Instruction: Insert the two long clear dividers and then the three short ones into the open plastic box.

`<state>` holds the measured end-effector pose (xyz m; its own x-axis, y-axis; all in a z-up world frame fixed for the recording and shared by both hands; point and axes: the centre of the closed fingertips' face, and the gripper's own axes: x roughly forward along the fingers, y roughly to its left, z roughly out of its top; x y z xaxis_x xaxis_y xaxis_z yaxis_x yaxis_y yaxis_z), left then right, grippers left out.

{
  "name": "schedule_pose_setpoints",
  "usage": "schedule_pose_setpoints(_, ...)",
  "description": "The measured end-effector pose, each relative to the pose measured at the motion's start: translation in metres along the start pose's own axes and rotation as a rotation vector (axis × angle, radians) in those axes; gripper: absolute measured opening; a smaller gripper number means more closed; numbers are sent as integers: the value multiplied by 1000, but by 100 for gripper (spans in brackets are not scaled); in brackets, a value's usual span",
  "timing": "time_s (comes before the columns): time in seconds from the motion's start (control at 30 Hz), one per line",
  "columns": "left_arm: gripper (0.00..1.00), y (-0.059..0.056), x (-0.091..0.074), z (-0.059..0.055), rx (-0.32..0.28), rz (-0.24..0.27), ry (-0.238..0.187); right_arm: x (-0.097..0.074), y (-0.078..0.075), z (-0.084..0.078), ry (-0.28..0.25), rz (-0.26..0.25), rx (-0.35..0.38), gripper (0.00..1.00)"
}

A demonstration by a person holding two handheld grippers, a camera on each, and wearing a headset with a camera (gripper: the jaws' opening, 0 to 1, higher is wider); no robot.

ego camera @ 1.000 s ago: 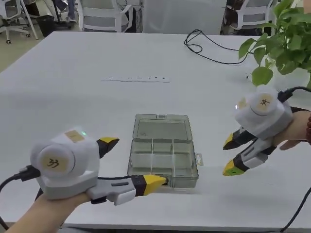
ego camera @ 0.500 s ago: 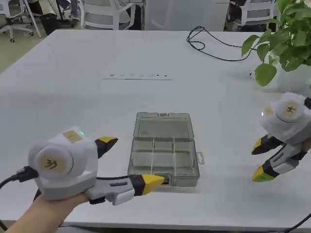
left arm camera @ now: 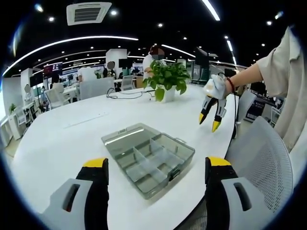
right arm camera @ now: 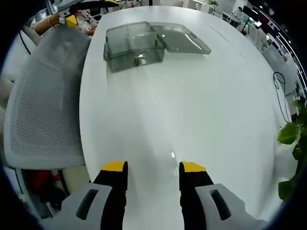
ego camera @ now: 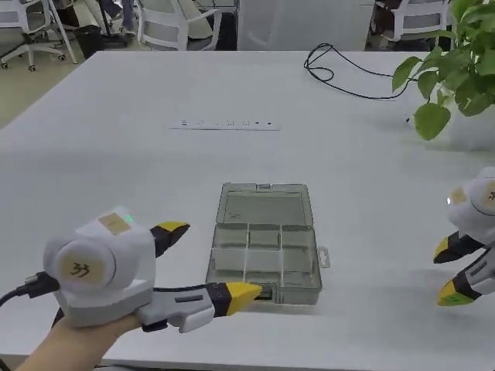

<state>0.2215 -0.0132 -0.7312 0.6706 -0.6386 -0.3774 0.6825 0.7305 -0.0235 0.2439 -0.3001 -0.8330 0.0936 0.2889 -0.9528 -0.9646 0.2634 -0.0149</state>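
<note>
The clear grey plastic box (ego camera: 263, 259) lies open near the table's front edge, its lid (ego camera: 264, 206) folded flat behind it. Clear dividers stand inside and split it into several compartments. My left gripper (ego camera: 209, 260) is open and empty just left of the box, one yellow tip touching or nearly touching its front left corner. The left gripper view has the box (left arm camera: 148, 155) just ahead between the open jaws of my left gripper (left arm camera: 157, 165). My right gripper (ego camera: 446, 272) hangs open and empty far right of the box. The box (right arm camera: 134, 45) is distant beyond my right gripper (right arm camera: 153, 167).
A thin pale strip (ego camera: 224, 124) lies farther back on the white table (ego camera: 116, 154). A potted plant (ego camera: 452, 69) stands at the back right, with a black cable (ego camera: 340, 73) beside it. Office chairs line the far side; a mesh chair (right arm camera: 43, 105) sits at the near edge.
My right gripper has drawn away from the box, to the right and lower, toward the table's right side. The left gripper stays beside the box.
</note>
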Motion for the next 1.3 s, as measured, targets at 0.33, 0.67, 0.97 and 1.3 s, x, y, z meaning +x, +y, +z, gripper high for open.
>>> schedule_pose_setpoints(0.33,82,2,-1,-1,-3,18,8,3,-7,-19,43,1,-36,42)
schedule_pose_setpoints(0.67,80,2,-1,-2,6,32,18,8,-12,-27,62,21,-86,40)
schedule_pose_setpoints(0.97,79,2,-2,-1,16,39,25,7,-15,-27,39,30,-86,34)
schedule_pose_setpoints(1.3,78,3,-2,0,17,46,22,7,-16,-27,32,24,-82,32)
